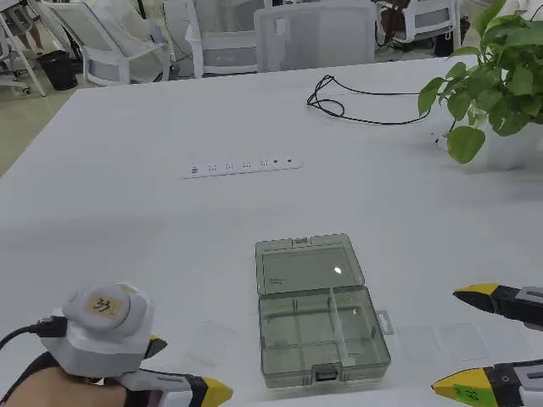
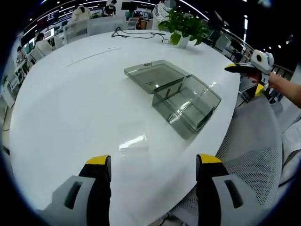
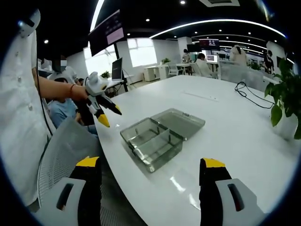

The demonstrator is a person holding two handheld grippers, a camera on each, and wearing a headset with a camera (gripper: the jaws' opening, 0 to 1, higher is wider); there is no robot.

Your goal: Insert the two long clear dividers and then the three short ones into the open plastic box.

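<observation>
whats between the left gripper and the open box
One clear divider flat on bare table, between left gripper and box; seen in the left gripper view.

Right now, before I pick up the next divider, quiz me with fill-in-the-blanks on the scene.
The plastic box lies with its lid ___. Inside it stands ___ upright divider. The left gripper and right gripper both hold ___.
Missing words: open; one; nothing.

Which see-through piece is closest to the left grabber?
The lone clear divider lying flat just ahead of the left gripper, on its side of the box. The other dividers lie beyond the box, by the right gripper.
</observation>
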